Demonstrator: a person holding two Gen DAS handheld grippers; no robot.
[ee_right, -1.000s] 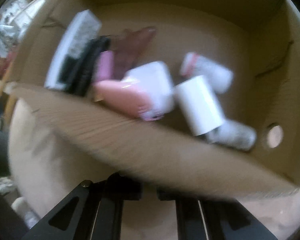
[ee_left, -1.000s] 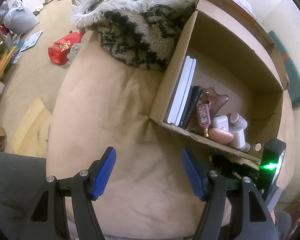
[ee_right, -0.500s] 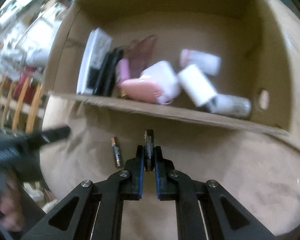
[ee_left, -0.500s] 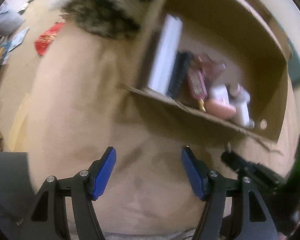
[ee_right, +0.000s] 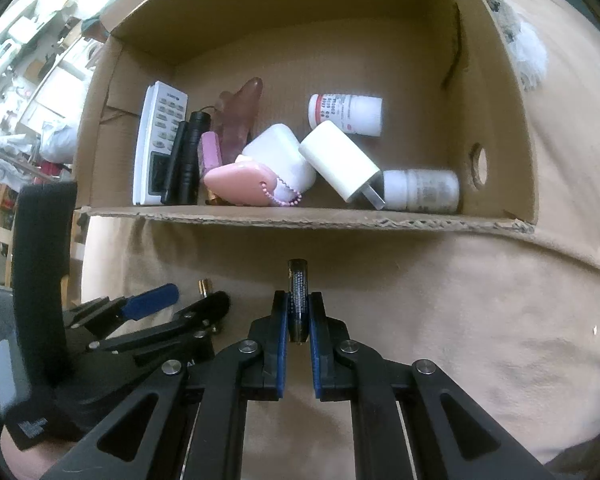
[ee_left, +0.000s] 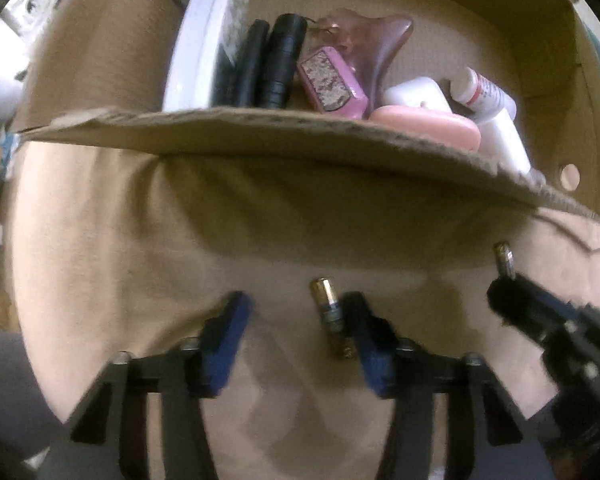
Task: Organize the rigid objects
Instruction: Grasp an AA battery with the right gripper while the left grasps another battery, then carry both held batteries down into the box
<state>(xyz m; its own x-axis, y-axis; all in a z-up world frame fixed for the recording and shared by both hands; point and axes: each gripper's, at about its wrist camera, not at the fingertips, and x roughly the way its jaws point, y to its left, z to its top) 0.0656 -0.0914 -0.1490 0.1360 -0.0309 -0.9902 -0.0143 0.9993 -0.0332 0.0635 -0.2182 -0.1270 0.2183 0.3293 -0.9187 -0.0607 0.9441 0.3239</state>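
Left wrist view: the left gripper (ee_left: 296, 316) has dropped close to the tan cushion (ee_left: 140, 264) since a second ago, and its blue-padded jaws have just been narrowing around a gold-ended battery (ee_left: 329, 312) lying on the fabric. The battery sits against the right pad, with a clear gap to the left pad, so no grip yet. Behind it, the cardboard box (ee_left: 260, 124) now fills the frame.

Right wrist view: sharp now, where it was blurred a second ago. The right gripper (ee_right: 298, 312) is clamped tight on a dark cylindrical battery (ee_right: 298, 300), upright between the pads. The box holds a white remote (ee_right: 156, 140), a black flashlight (ee_right: 192, 152), a smooth pink case (ee_right: 240, 180), a white plug (ee_right: 340, 160) and two white bottles (ee_right: 346, 114).
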